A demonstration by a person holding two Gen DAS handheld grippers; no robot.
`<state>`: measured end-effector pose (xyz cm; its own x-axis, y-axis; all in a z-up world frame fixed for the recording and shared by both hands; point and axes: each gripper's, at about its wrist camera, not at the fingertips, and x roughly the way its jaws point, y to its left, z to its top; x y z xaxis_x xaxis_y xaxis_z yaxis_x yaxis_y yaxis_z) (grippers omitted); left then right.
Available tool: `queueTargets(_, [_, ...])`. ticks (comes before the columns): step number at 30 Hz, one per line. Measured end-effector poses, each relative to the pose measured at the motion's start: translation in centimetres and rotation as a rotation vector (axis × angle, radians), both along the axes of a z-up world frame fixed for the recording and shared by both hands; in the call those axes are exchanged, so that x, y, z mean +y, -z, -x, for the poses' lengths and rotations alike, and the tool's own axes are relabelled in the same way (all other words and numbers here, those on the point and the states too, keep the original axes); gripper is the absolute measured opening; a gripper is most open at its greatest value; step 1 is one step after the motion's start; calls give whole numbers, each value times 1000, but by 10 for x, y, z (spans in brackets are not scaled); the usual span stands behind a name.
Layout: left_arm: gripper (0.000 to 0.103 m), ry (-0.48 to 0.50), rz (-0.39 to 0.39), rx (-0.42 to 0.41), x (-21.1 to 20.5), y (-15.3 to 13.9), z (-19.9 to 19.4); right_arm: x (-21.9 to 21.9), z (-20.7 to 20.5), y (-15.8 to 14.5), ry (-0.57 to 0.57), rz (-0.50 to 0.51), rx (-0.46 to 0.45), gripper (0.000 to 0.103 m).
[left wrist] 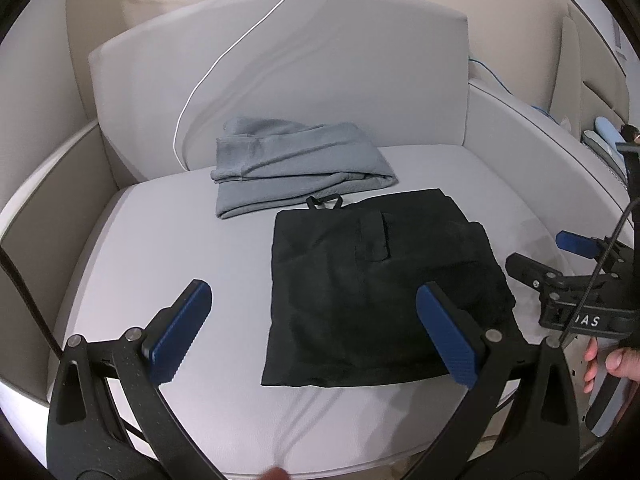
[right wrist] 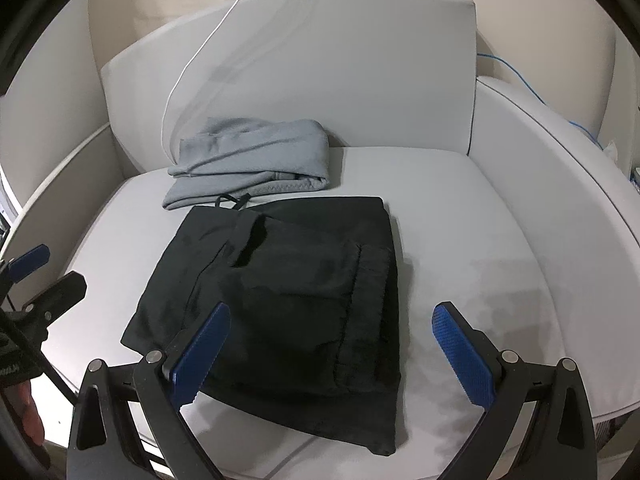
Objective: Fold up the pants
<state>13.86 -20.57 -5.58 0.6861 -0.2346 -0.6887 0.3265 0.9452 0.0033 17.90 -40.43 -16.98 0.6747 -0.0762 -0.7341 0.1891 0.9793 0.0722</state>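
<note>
Black pants point(left wrist: 376, 292) lie folded into a flat square on the grey seat cushion point(left wrist: 168, 248) of an armchair; a drawstring loop point(left wrist: 325, 201) pokes out at their far edge. My left gripper point(left wrist: 316, 332) hovers open above the pants' near left side, nothing between its blue pads. In the right wrist view the same black pants point(right wrist: 288, 304) lie under my right gripper point(right wrist: 332, 352), which is open and empty over their near right part. The right gripper point(left wrist: 560, 264) also shows at the right edge of the left wrist view, held by a hand point(left wrist: 616, 360).
Folded grey pants point(left wrist: 292, 168) rest behind the black ones, against the backrest point(left wrist: 320, 64). A white cable point(left wrist: 224, 56) hangs over the backrest and a blue cable point(right wrist: 532, 88) runs over the right armrest point(right wrist: 560, 148). The left gripper point(right wrist: 36, 280) shows at the left edge.
</note>
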Motion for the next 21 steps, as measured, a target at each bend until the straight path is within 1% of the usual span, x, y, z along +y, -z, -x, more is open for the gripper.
queueTargets(4, [102, 9, -10, -2, -3, 1, 1, 1, 1, 0, 4, 5, -3, 103])
queueTargets(8, [102, 20, 14, 7, -3, 0, 1, 4, 0, 2, -6, 13, 5, 103])
queueTargets(21, [102, -4, 42, 29, 5, 0, -5, 6, 0, 4, -9, 29, 20, 103])
